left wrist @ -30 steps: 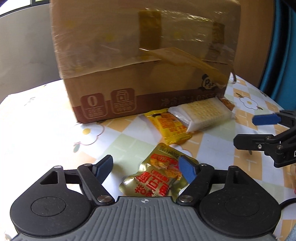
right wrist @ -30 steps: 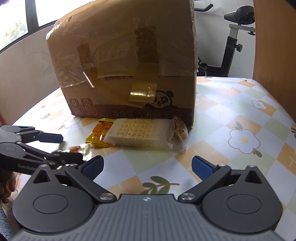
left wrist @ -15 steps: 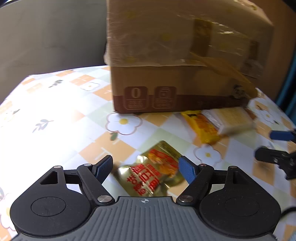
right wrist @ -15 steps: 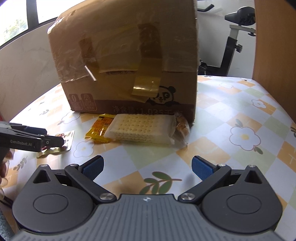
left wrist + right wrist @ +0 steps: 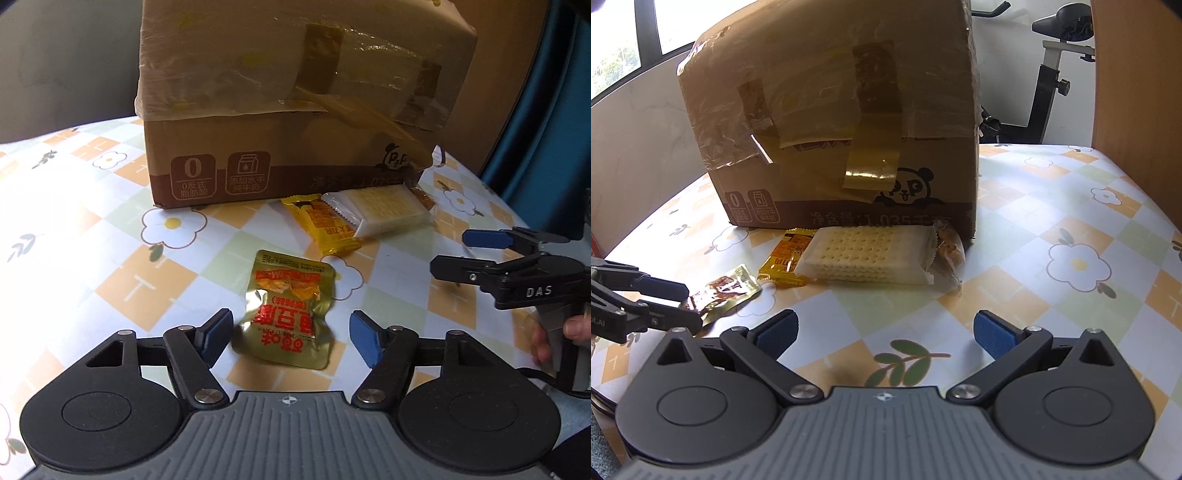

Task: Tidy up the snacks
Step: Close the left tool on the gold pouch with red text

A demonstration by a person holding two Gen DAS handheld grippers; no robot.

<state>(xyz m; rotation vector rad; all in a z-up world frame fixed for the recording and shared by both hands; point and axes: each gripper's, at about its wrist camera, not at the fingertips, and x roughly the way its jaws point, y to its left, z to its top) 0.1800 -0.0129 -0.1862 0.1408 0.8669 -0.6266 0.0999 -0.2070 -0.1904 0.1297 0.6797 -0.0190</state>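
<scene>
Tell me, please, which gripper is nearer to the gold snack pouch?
Left. The left gripper straddles the gold snack pouch, pads clear of it, jaws just closing. The right gripper hangs open off to the side, nearer the cracker pack.

Glossy gold foil pouch (image 5: 286,314) and tape-patched cardboard box (image 5: 295,110) on a smooth printed tablecloth (image 5: 92,240).

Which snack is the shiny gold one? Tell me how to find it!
Start at the big taped cardboard box on the flowery tablecloth. In front of it lie a yellow packet and a clear-wrapped cracker pack, touching each other. The gold pouch lies alone, nearer the camera, between the left tool's open blue pads: it is the only crinkly, mirror-shiny one with big red letters.
</scene>
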